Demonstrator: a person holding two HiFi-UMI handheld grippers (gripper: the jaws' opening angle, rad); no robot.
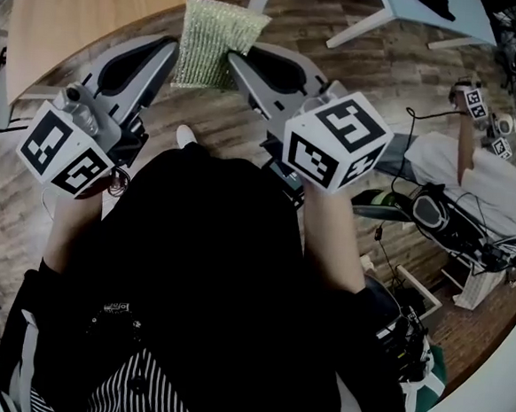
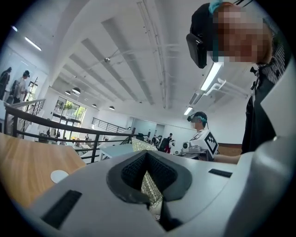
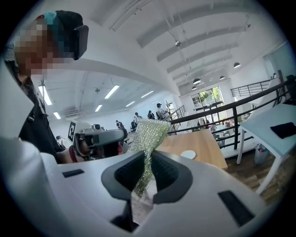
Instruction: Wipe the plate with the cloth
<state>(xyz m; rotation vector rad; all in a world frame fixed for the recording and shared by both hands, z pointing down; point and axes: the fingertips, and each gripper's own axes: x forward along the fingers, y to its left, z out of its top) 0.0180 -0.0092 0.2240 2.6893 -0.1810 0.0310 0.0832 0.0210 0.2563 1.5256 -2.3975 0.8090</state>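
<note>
Cloth [image 1: 213, 42] bars the gap ahead. Wooden table [image 1: 86, 18] stands far left, top open. Right side obstructed by cabled equipment [image 1: 439, 219]; white table [image 1: 468, 22] far right.

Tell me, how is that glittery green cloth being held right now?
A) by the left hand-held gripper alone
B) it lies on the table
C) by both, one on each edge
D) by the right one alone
C: the cloth spans between the left hand-held gripper and the right hand-held gripper, each clamped on one edge.
</note>
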